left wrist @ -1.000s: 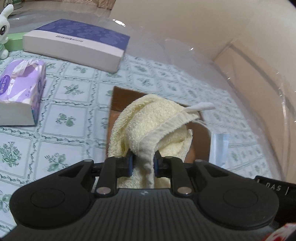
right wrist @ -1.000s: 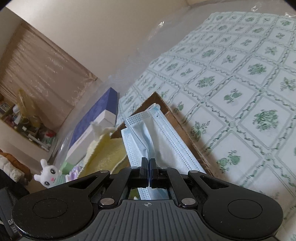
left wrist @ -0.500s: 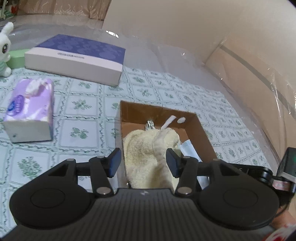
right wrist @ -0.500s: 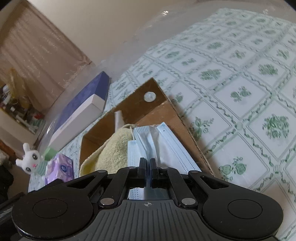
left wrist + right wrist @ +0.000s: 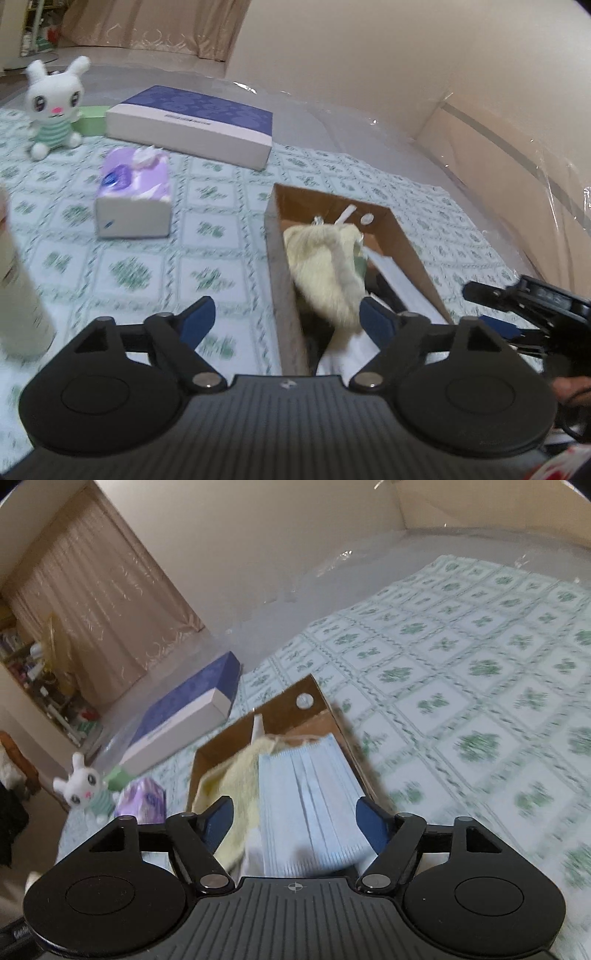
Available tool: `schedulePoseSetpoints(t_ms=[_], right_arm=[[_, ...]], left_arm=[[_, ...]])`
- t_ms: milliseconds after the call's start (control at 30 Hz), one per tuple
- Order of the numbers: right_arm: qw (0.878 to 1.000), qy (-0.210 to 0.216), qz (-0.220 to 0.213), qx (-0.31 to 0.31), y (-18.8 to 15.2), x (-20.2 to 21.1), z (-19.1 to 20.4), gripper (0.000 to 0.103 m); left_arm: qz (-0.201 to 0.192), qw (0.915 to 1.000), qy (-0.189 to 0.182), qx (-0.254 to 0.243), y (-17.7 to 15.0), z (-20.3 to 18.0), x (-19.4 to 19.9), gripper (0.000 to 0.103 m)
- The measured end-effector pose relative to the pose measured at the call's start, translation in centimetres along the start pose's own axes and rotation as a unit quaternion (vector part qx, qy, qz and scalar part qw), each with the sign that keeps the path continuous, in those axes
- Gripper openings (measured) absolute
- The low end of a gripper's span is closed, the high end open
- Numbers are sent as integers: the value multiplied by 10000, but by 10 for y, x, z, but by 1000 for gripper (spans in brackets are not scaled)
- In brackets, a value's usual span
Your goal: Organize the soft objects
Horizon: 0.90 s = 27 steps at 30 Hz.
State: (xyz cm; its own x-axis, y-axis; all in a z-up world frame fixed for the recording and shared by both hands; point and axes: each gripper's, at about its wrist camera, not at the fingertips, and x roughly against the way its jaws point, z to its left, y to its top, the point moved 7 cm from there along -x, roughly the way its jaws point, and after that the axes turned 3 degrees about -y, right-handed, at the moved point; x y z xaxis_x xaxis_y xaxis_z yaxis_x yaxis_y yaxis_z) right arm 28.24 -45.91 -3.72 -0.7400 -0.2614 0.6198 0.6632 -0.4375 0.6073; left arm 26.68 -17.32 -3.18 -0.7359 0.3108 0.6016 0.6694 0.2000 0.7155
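Left tongs (image 5: 284, 321): black, blue-padded, jaws apart and opening; the pads press on nothing, though the near end of the towel and the box's left wall lie in the gap between them.

Right tongs (image 5: 293, 821): same build, jaws apart and opening; the mask lies between the pads, free of both.

Pale blue pleated face mask (image 5: 314, 801): lying in the right half of the box, beside the towel and touching it.

Pale yellow terry towel (image 5: 325, 269): bunched in the left half of the box, its far end short of the far wall.

Open brown cardboard box (image 5: 282, 266): on the worktop, holding towel and mask; a white round sticker on its far wall.

Worktop, covered by a white cloth with green flower squares (image 5: 140, 266).

Cream cylindrical bottle (image 5: 18, 295): near left edge, partly cut off.

Purple soft pack of tissues (image 5: 135, 192): left of the box, well apart.

Flat blue-and-white rectangular carton (image 5: 192, 123): farther back.

Small light green box (image 5: 90, 120): touching the carton's left end.

White plush rabbit in a green striped top (image 5: 55, 107): far left, sitting upright.
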Motion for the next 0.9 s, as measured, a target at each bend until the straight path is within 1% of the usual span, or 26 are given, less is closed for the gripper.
schedulePoseSetpoints(t_ms=[67, 133, 267, 333, 367, 400, 467, 533, 600, 700, 900], right_arm=[[9997, -110, -28, 206, -13, 19, 3, 76], [9987, -236, -74, 445, -27, 39, 6, 77], [9952, -414, -171, 865, -54, 74, 14, 80], [9931, -488, -228, 1037, -67, 88, 18, 81], [9925, -494, -250, 1091, -74, 95, 21, 81], [9920, -490, -267, 1135, -81, 102, 24, 81], [9916, -500, -298, 1155, -90, 111, 28, 81], [9911, -486, -336, 1194, -100, 122, 34, 82], [9901, -497, -359, 1266, -109, 131, 40, 82], [9878, -549, -383, 1405, -121, 143, 47, 82], [9791, -736, -520, 1826, -141, 166, 61, 82]], left_arm=[[-10, 10000, 34, -22, -11, 0, 13, 91], [-30, 9999, 109, -42, -22, -1, 26, 94], [-90, 9997, 214, -79, -39, -4, 53, 95], [-375, 9991, 120, -168, -45, -7, 70, 95], [-500, 9984, 112, -218, -47, -9, 79, 95], [-546, 9981, 161, -237, -50, -10, 86, 95], [-423, 9987, 103, -245, -58, -12, 96, 95], [-388, 9988, 65, -294, -65, -13, 107, 95], [-324, 9988, 128, -348, -73, -14, 116, 95], [-227, 9991, 178, -306, -83, -12, 130, 95], [-223, 9981, 425, -380, -100, -4, 163, 95]])
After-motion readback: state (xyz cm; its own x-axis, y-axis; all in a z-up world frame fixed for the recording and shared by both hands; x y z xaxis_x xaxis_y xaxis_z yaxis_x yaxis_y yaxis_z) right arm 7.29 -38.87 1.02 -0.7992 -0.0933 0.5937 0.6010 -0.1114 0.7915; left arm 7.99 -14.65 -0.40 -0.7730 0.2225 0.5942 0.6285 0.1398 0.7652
